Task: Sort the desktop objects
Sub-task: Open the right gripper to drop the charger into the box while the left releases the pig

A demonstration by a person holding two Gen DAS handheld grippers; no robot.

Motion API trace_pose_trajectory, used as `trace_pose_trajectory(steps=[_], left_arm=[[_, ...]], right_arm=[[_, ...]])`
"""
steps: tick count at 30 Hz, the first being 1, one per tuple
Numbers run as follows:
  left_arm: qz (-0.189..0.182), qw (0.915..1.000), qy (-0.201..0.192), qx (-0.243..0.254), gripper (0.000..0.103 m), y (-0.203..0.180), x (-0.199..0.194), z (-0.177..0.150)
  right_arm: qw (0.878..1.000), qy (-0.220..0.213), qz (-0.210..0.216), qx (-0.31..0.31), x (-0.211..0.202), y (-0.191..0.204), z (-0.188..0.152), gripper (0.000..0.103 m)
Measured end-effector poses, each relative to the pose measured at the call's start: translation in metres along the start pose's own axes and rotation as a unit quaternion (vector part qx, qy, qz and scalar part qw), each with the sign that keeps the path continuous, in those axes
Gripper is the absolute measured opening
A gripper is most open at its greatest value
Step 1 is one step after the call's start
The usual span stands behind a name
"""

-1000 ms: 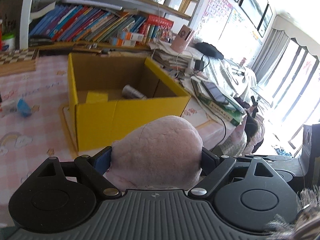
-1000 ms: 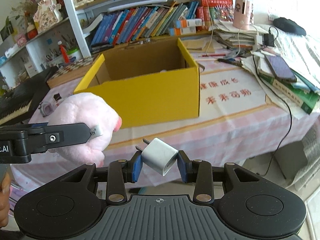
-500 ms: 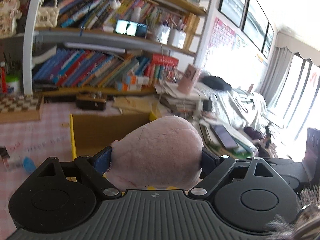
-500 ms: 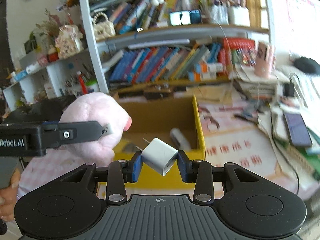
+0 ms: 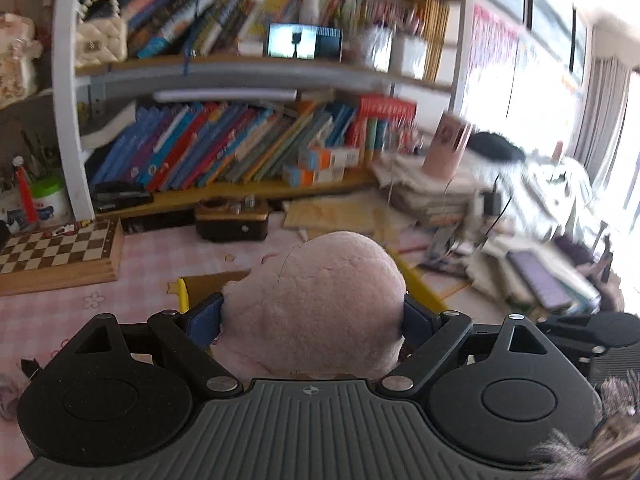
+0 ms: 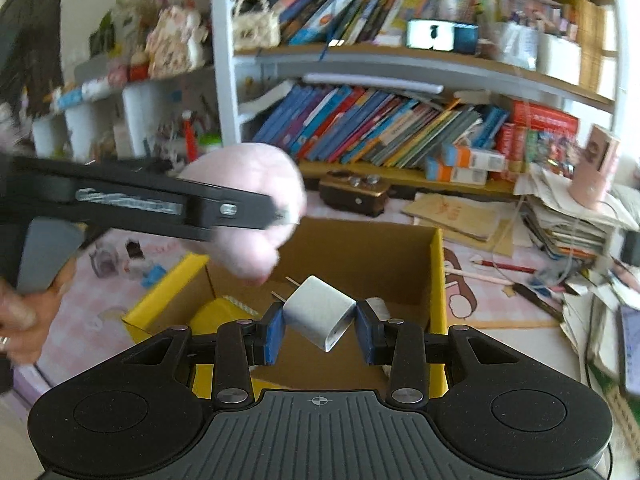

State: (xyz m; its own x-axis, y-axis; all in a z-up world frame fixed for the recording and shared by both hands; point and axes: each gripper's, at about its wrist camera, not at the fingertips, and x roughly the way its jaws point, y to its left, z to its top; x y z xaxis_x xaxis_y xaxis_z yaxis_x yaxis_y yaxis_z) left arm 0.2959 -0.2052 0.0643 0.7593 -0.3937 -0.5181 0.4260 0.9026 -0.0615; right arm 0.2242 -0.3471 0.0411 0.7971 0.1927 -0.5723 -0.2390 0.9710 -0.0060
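Behind everything we see a big white bookshelf [image 6: 224,80] packed with leaning books in many colours, too many to count. Below it lies a table with a pink checked cloth [image 5: 60,304], soft and flat. On the cloth stands one yellow cardboard box [image 6: 438,272], open at the top, brown inside, with square corners. One wooden chessboard [image 5: 56,248] sits near the shelf. We hold two black grippers. Our left gripper [image 5: 314,316] is stretched wide and squeezes one pink plush toy [image 5: 320,300], round and fuzzy, with a pad pressing on each side. From the right wrist view the toy [image 6: 256,200] hangs in the air over the left edge of the box, and our left hand [image 6: 28,312] curls around the handle. Our right gripper [image 6: 320,330] is closed tight on one small white plug [image 6: 318,316], a smooth hard block with two thin metal prongs, tilted and held above the open box.
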Motion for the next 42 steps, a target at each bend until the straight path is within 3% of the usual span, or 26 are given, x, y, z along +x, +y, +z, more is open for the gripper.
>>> trace_pose_trajectory(steps=[6, 11, 23, 33, 42], left_arm=[[0.01, 0.9981, 0.059, 0.014, 0.088, 0.001, 0.052, -0.002], [0.019, 0.9957, 0.084, 0.033, 0.089, -0.002, 0.079, -0.004], [0.025, 0.9896, 0.139, 0.026, 0.093, 0.002, 0.107, -0.006], [0.026, 0.9923, 0.115, 0.038, 0.098, 0.0, 0.098, -0.006], [0.039, 0.9984, 0.037, 0.015, 0.103, 0.004, 0.049, 0.003]], right_arm=[[0.998, 0.047, 0.004, -0.037, 0.033, -0.004, 0.001, 0.037], [0.994, 0.092, 0.023, -0.058, 0.056, -0.004, -0.002, 0.037], [0.987, 0.137, 0.044, -0.072, 0.088, -0.01, -0.003, 0.037], [0.99, 0.128, 0.04, -0.048, 0.09, -0.013, -0.006, 0.038], [0.997, 0.068, 0.033, -0.024, 0.061, -0.015, 0.002, 0.048]])
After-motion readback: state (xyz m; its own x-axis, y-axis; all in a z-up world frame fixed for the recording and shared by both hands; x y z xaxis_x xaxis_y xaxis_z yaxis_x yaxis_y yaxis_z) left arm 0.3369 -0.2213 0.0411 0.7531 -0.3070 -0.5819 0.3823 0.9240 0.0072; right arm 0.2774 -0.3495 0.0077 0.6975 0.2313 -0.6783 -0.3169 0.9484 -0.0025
